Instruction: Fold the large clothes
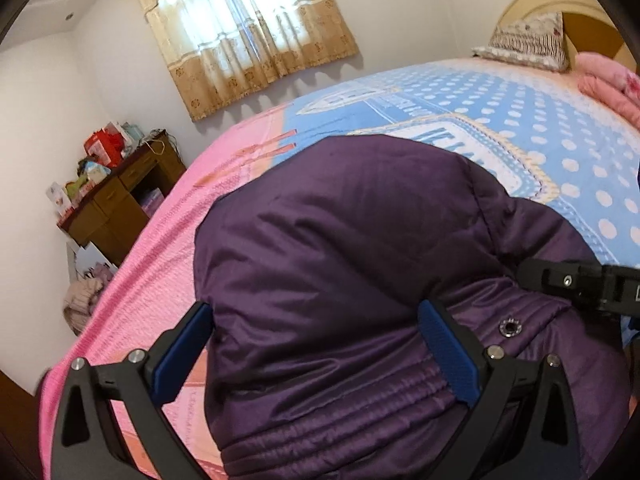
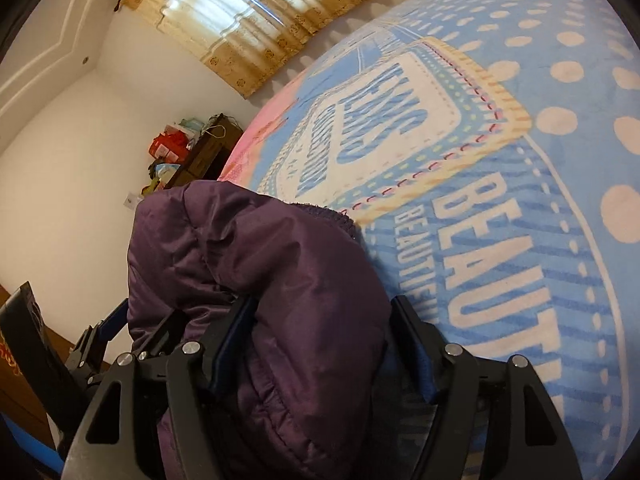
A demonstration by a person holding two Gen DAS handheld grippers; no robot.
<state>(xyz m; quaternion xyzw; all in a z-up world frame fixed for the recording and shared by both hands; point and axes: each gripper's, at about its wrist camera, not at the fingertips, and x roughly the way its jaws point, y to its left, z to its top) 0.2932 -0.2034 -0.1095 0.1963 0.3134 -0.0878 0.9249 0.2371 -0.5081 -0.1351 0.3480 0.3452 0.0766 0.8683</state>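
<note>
Looks like we're mid-fold here. One purple puffer jacket [image 1: 340, 260] is bunched up on the bed [image 1: 520, 128], filling the lower middle of the left wrist frame, and both tools are on it.

The left hand-held gripper [image 1: 316, 344] has its blue pads [image 1: 448, 344] spread wide with a thick hump of jacket sitting between them. They straddle the fabric, and I wouldn't call it a real pinch. The right hand-held gripper [image 2: 324, 344] has padded fabric stuffed between its fingers at the bottom centre of its own frame. The jaws are held fairly far apart by the bulk, and I honestly can't tell if it's squeezing or just resting around it.

My guess is that a fold of the hem end is being carried over. Next move probably needs both grips firm, then lifting together and laying the doubled part flat toward the upper right of the frame, where the blue dotted sheet is bare.

Count:
- 1 jacket
- 2 grippers
- 1 snap button [image 1: 510, 326] visible near the ribbed hem
- 1 pillow [image 1: 528, 40] at the upper right
- 1 brown dresser [image 1: 120, 196] on the left edge
- 1 curtained window [image 1: 248, 28] up top
</note>
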